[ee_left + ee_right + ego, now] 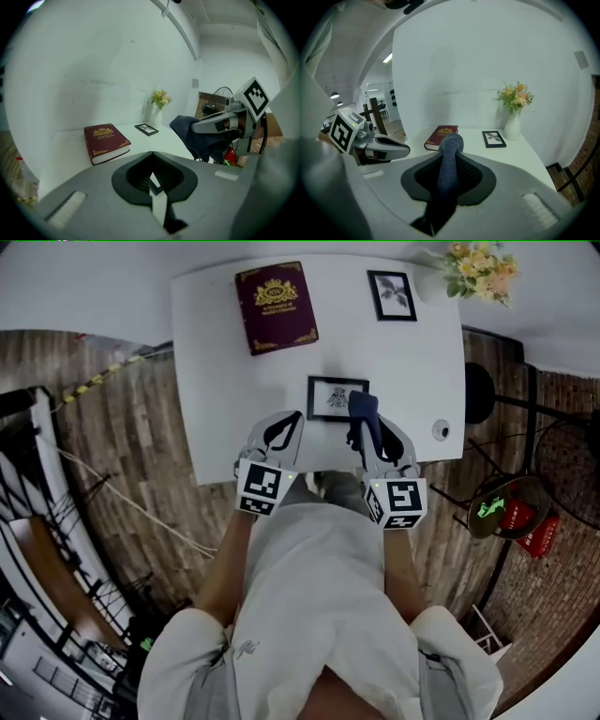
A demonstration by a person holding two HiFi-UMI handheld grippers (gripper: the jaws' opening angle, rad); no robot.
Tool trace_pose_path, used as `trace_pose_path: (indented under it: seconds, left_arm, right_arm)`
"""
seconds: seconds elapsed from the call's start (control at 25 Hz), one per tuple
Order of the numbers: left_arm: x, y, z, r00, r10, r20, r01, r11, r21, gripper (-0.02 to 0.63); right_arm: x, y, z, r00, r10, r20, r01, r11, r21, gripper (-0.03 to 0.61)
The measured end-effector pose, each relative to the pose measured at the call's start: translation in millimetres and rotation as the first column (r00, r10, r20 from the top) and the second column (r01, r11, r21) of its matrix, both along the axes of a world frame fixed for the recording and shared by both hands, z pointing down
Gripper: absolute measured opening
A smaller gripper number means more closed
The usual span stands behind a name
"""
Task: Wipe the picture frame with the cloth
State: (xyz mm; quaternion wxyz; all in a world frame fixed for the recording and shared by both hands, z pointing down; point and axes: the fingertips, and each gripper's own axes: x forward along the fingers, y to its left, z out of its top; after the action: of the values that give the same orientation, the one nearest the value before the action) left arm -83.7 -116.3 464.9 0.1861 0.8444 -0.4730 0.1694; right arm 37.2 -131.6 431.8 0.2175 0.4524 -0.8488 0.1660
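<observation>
At the near edge of the tabletop (216, 352) lies the picture frame (333, 397), just ahead of both tools. My right hand-held gripper (368, 432) is clenched on the dark blue cloth (448, 164), and in the head view the cloth overlaps the frame's right side. I cannot tell whether it touches the frame. My left hand-held gripper (291, 423) is closed on nothing, just beside the frame's left edge. I judge the wipe is only about to begin. Next I'd press the cloth flat on the frame and sweep across it, with the left ready to steady the frame if it slides.
</observation>
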Motion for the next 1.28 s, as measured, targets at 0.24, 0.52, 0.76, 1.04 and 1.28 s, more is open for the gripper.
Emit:
trace_pose_path:
  seconds: [0.24,0.52,0.76,1.04,1.28]
  left_arm:
    - [6,-6,27,0.997,0.083,0.006,-0.082,0.996,-0.047,0.020]
    - [15,-10,60,0.990,0.136,0.031,-0.132,0.985,-0.110,0.020]
    - [22,-13,81,0.985,0.164,0.052,-0.154,0.975,-0.158,0.020]
    - [28,-15,100,0.981,0.180,0.069,-0.162,0.964,-0.210,0.020]
    - [29,-15,112,0.978,0.190,0.083,-0.166,0.956,-0.241,0.020]
  right_arm:
    - [-8,-3,24,0.999,0.025,-0.028,-0.027,0.998,-0.053,0.064]
    - [-16,-5,45,0.998,0.012,-0.058,-0.018,0.995,-0.097,0.064]
    - [-19,-9,62,0.998,0.006,-0.062,-0.014,0.991,-0.133,0.064]
    - [-26,-14,79,0.998,-0.016,-0.066,0.004,0.985,-0.175,0.064]
    - [-37,-21,91,0.997,-0.045,-0.059,0.033,0.979,-0.199,0.064]
